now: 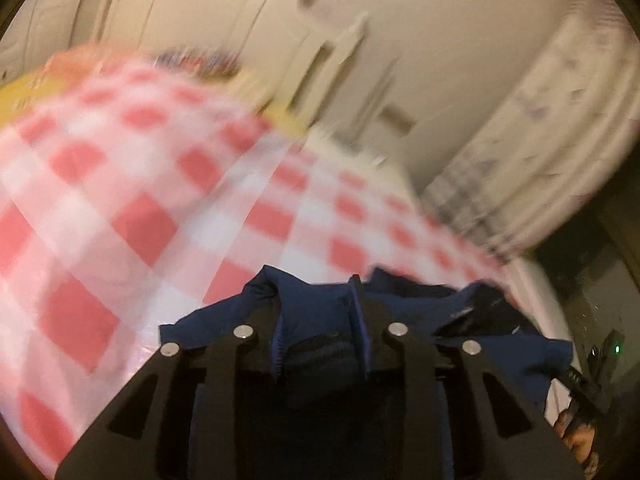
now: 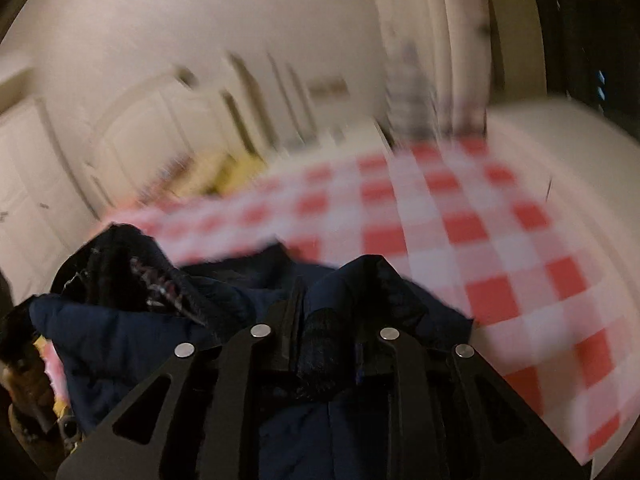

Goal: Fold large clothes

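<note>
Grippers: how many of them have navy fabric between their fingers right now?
2. The left gripper holds a fold of the navy garment over the checked cloth; the right gripper pinches another part of it.

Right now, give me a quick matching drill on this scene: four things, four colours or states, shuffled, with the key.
Things:
1. jacket
2. tablecloth
3. right gripper
4. doors

Colours or states:
A. red and white checks
B. cream
C. navy blue
D. shut on the jacket

Pairs: 1-C, 2-A, 3-D, 4-B
</note>
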